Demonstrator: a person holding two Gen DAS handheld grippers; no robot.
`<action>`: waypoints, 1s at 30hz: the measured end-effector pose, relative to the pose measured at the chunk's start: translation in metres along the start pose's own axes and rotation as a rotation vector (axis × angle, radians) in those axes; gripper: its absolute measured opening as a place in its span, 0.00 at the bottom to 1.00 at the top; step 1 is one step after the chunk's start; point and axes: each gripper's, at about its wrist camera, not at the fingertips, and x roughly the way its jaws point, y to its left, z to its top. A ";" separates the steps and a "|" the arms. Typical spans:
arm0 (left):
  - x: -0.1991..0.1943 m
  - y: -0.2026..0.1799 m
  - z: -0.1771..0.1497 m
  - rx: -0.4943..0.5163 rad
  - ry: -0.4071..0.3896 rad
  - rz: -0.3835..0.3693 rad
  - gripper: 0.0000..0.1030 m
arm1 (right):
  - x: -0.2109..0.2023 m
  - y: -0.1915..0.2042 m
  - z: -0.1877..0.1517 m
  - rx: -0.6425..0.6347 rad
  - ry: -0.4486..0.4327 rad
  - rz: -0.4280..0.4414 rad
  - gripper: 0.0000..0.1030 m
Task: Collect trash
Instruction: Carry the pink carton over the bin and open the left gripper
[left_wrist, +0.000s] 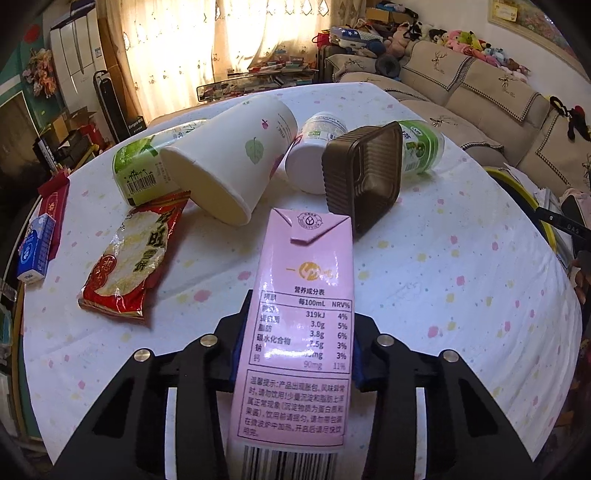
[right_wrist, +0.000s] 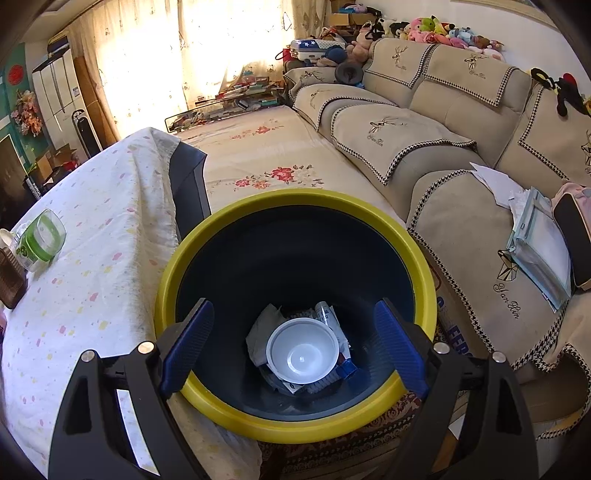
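Pink milk carton (left_wrist: 303, 317) clamped in the left claw (left_wrist: 295, 354), long axis running toward 12 o'clock, far end over the cloth-covered surface (left_wrist: 443, 277). Yellow-rimmed bin (right_wrist: 295, 201) at the surface's 3 o'clock edge, directly beneath the right claw (right_wrist: 295, 343), spread wide and empty. Next, probably: carry carton toward 3 o'clock.

Both claws (left_wrist: 295, 354) (right_wrist: 295, 339): blk frames, blue ribbed pads, silver screws.
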 end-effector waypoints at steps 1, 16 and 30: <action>0.000 0.000 0.000 0.001 0.000 -0.001 0.38 | 0.001 -0.001 0.000 0.001 0.001 0.001 0.81; -0.015 -0.031 0.007 0.066 -0.032 -0.026 0.38 | -0.018 -0.018 -0.002 0.027 -0.032 -0.013 0.81; -0.034 -0.182 0.068 0.248 -0.068 -0.204 0.38 | -0.052 -0.072 -0.011 0.084 -0.110 0.008 0.81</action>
